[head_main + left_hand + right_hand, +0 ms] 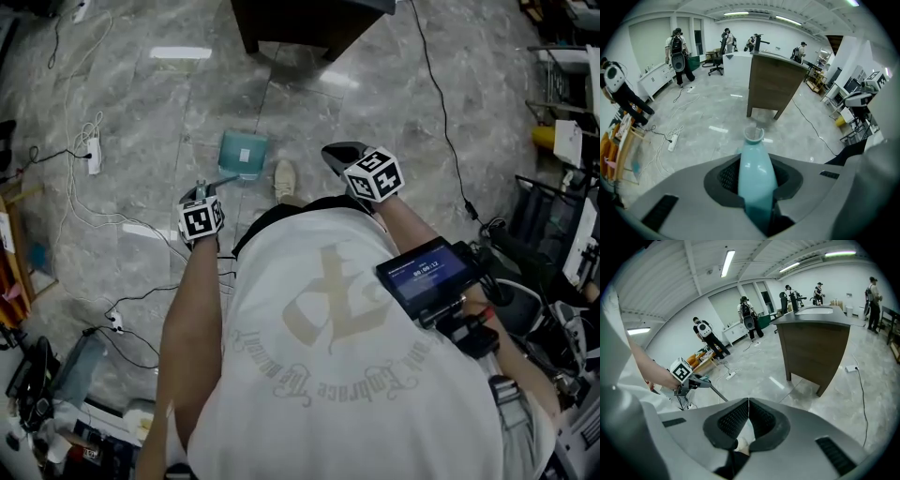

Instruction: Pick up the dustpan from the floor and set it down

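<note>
The teal dustpan (244, 153) is down by the floor, just ahead of the person's shoe (285, 180); whether it rests on the tiles I cannot tell. Its thin handle runs back to my left gripper (201, 194). In the left gripper view the teal handle (754, 173) fills the gap between the jaws of that gripper (752, 176), which is shut on it. My right gripper (339, 156) hovers to the dustpan's right, apart from it. In its own view the right gripper (748, 404) has its jaws shut together on nothing. That view also shows the left gripper (683, 375).
A dark wooden desk (300, 23) stands just beyond the dustpan. White cables and a power strip (93, 155) lie on the floor at the left, and a black cable (441, 112) runs along the right. Racks and gear crowd the right edge. Several people stand far off.
</note>
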Available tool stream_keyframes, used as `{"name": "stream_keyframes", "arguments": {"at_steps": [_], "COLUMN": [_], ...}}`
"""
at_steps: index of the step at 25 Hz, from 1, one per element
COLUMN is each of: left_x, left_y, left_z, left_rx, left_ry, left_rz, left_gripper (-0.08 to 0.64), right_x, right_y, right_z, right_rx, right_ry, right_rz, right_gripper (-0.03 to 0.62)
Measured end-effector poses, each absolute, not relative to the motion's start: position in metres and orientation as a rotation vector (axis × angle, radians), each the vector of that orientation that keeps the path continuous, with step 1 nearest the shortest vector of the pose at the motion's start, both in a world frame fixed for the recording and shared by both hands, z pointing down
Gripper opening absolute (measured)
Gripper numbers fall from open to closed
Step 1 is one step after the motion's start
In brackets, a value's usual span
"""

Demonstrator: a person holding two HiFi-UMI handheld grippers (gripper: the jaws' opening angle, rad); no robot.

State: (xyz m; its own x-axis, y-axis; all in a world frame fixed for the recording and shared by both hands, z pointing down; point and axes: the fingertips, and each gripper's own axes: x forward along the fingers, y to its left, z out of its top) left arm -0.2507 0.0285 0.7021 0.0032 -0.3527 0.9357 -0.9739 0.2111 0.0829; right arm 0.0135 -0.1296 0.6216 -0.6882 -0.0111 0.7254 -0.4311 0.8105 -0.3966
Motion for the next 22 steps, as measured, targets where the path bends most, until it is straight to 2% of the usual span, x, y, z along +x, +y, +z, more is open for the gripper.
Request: {"name": "stream_keyframes", "arguments": {"at_steps": [14,22], "left_x": [-0.256,-0.269], "left_y": [-0.004,0.017], "left_z": [0.724,0.731], "left_rx": [1.378,1.354], "left_ry": [-1.481,-1.432], "left_rz": [0.937,1.044], "left_gripper": [0.1,0.1], "right_x": [0.038,0.036], "right_y": [-0.133,-0.134], "right_z": [0.627,0.625], "right_rx": [0.397,0.401], "right_ry": [-2.192,-2.197], "right_rz": [0.751,0.758], "right_gripper": [0.017,0.017]}}
